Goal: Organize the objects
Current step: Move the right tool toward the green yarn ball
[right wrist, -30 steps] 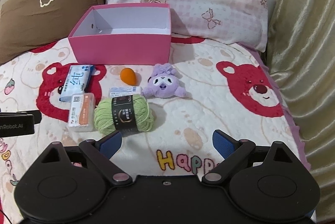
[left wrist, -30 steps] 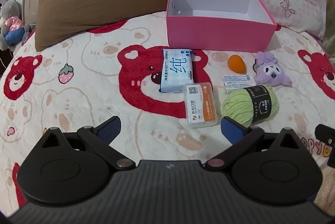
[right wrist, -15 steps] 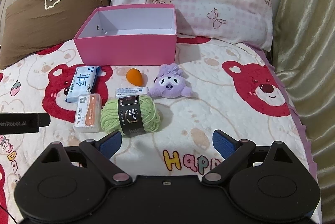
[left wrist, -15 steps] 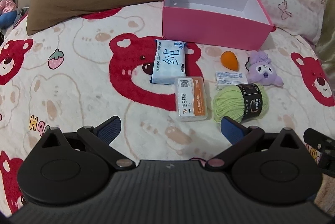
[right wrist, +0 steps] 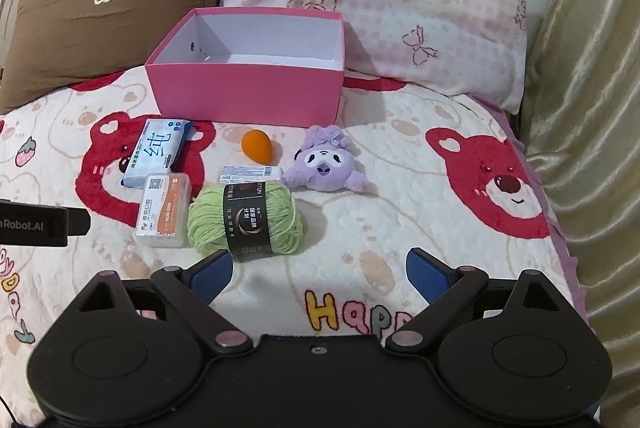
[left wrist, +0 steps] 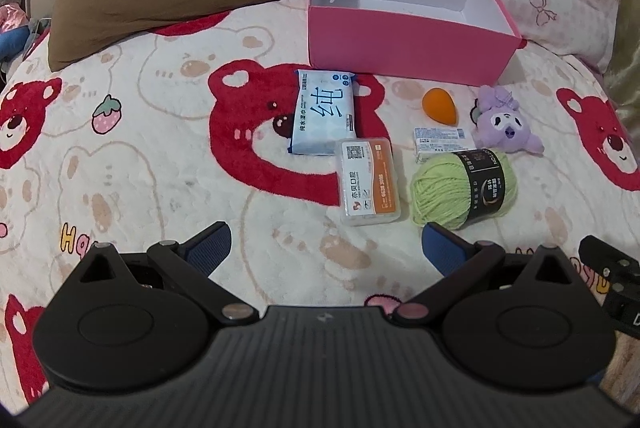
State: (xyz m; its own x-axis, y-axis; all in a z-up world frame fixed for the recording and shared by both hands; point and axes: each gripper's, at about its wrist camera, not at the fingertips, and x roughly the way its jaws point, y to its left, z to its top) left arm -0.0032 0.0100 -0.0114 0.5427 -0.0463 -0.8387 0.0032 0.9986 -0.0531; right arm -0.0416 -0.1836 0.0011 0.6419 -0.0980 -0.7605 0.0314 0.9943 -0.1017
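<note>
**Both grippers wide over the bedspread**

Left gripper and right gripper: fingers spread wide, holding nothing. Near the pink box: wipes pack, plastic case, yarn ball, orange sponge, purple plush.

Pink box, green yarn, orange sponge, purple plush, red-bear blanket.
</note>
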